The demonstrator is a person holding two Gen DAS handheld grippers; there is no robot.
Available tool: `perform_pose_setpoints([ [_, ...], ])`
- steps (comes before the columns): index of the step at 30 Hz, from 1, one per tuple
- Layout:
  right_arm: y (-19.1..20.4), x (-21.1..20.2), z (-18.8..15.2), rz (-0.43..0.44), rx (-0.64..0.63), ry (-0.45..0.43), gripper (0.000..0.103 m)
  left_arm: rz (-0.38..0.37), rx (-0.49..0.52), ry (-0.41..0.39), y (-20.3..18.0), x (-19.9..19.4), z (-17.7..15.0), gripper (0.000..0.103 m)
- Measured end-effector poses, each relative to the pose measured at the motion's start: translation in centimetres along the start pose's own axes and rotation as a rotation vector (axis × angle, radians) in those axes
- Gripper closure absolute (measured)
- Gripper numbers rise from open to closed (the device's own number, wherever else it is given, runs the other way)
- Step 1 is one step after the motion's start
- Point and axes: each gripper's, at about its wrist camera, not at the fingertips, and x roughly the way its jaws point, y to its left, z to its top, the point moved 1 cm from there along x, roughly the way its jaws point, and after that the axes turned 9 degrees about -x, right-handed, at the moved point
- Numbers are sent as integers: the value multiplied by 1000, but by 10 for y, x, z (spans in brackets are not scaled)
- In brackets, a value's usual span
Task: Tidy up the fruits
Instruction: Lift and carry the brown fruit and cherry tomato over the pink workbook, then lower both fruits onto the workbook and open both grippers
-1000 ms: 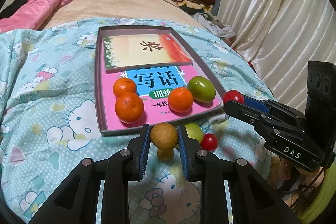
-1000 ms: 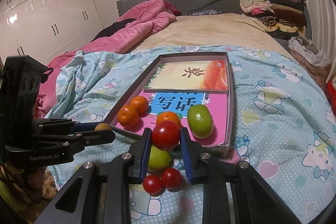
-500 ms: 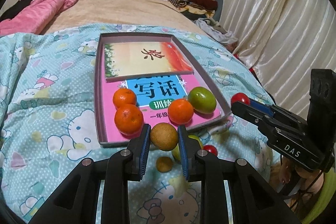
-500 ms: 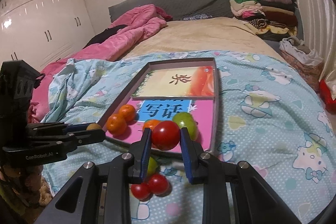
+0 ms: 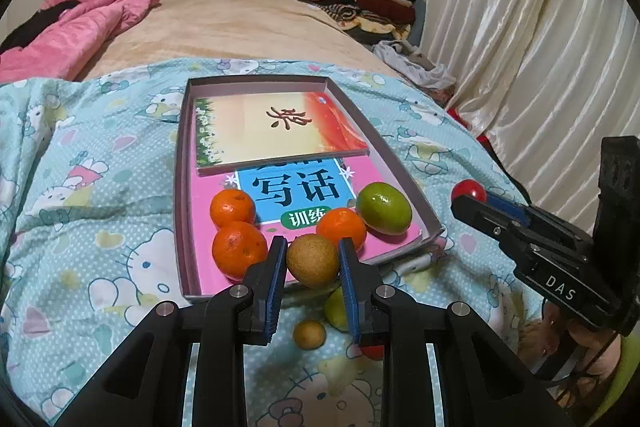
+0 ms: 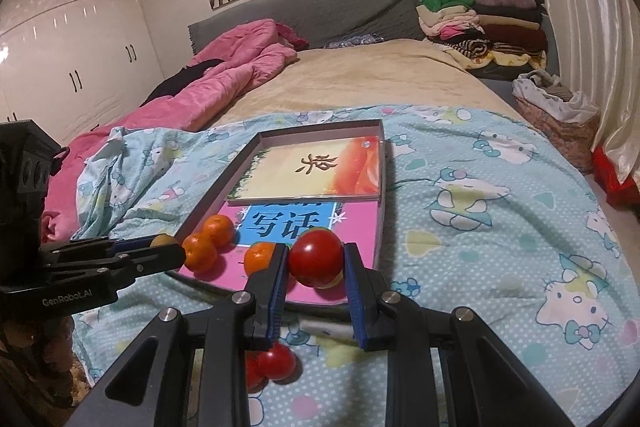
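Observation:
My left gripper is shut on a round brown fruit, held just above the near edge of a shallow box. My right gripper is shut on a red tomato, over the box's near right corner. The right gripper and its tomato also show at the right of the left wrist view. Three oranges and a green fruit lie in the box on a pink book. The left gripper shows at the left of the right wrist view.
On the blue cartoon blanket below the grippers lie a small brown fruit, a green fruit and two tomatoes. A second book fills the box's far half. A pink quilt and curtains border the bed.
Both grippers have risen a little with their fruits, away from the loose fruit on the blanket and toward the box's near edge. The grips have not changed.

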Motion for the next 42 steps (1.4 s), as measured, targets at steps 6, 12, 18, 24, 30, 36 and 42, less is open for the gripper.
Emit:
perform_pose_setpoints([
  [6,-2,2,0,-14,-6,6,75,1,7,2,0,7,-1,77],
  [12,-3,8,-2,-32,-15,24,75,1,8,23,4,19,-2,77],
  [18,-6,11,-4,-42,-3,39,75,10,22,25,4,30,-2,77],
  [24,-6,14,-4,-40,-8,46,75,8,45,24,-1,39,-1,77],
  [30,-6,17,-6,-44,-12,63,75,23,52,47,0,50,-1,77],
  [36,-2,24,-8,-52,-26,88,75,29,58,71,1,59,-1,77],
  [42,-1,30,-10,-60,-34,114,75,31,68,76,-1,62,-1,77],
])
